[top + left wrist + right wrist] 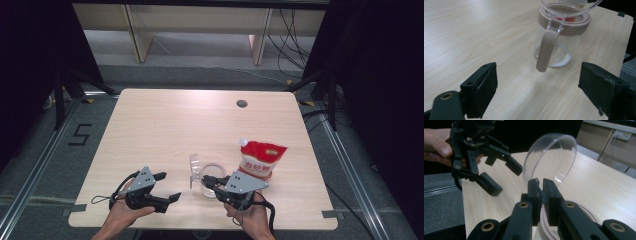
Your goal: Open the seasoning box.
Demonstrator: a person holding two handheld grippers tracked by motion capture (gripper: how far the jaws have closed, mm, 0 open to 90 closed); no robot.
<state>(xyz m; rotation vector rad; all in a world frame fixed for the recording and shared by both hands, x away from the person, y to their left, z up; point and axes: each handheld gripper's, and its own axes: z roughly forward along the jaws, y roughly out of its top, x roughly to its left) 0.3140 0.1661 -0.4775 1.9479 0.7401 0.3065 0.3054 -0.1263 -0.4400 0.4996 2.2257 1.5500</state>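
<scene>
Right gripper (541, 185) clamps its jaws on the rim of a clear hinged lid (550, 160), holding it swung up off a glass jar (554, 47) that stands near the front edge of the wooden table (165, 125), just in front of a red and white bag (261, 159). Left gripper (165, 186), jaws wide apart and gripping nothing, hovers just left of the jar, facing its hanging tan latch (546, 51). A thin layer of white powder lies in the jar's bottom. The likely risk: the grip sits on a narrow, slick edge of plastic, so the lid could slip free and snap down, or a pull too far back could tip the light, nearly empty jar towards the table edge, since nothing steadies its body. A careless reach by the open gripper could also knock the jar
</scene>
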